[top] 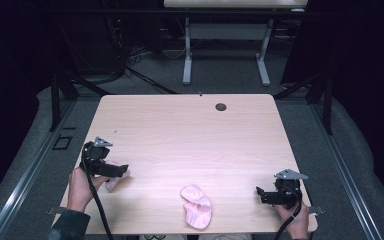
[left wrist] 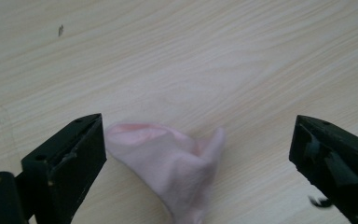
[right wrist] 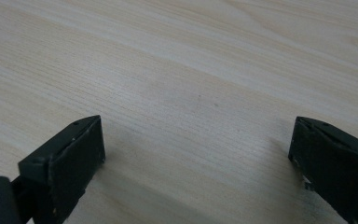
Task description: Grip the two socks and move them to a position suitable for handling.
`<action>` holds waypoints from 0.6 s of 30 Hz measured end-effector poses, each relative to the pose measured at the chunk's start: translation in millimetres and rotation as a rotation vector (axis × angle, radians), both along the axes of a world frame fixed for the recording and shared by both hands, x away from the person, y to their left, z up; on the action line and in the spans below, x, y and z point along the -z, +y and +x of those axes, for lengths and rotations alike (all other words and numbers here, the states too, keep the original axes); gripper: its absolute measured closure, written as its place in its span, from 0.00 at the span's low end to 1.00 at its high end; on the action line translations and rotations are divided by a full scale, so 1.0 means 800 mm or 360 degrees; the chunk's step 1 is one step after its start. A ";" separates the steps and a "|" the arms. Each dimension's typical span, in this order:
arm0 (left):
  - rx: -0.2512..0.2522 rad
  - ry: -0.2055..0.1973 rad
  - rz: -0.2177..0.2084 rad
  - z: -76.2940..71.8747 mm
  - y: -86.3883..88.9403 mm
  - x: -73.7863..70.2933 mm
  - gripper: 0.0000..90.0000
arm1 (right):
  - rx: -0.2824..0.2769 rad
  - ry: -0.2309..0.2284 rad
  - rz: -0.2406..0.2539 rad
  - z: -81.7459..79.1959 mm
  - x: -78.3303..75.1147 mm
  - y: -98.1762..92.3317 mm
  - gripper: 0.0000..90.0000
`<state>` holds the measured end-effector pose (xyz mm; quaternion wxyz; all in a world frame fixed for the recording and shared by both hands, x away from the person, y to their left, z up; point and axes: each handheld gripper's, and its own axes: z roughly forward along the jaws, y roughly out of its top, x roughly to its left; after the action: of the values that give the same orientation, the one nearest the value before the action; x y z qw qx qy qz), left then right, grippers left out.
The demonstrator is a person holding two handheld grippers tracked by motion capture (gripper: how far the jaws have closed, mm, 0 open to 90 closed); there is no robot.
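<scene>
Sock (left wrist: 168,165), small and pink, lying between the wide-spread jaws of the left gripper (top: 121,170), nearer its left jaw, gripped by neither, long axis running slantwise from that jaw back toward the camera. Second pink sock (top: 196,205) lying well off to that gripper's right, about midway toward the right gripper (top: 260,193), itself gaping and empty over bare table (right wrist: 205,70). Judging left gripper nearer, needing only closure.
</scene>
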<state>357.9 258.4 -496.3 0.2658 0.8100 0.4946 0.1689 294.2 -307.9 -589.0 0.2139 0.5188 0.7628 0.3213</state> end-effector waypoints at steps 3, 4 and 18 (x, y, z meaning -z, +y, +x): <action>0.0018 0.0061 -0.0018 0.012 0.014 0.022 0.20 | 0.0001 -0.0001 0.0001 0.000 0.000 0.000 0.03; 0.0019 0.0075 -0.0018 0.014 0.016 0.027 0.23 | 0.0001 -0.0002 0.0000 0.000 0.000 0.000 0.03; 0.0053 0.0239 -0.0042 0.017 0.016 0.075 0.59 | 0.0003 -0.0002 0.0000 0.000 0.000 0.000 0.03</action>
<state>371.3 271.6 -556.6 0.2413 0.8249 0.5019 0.0966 294.0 -308.0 -589.0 0.2147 0.5193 0.7621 0.3216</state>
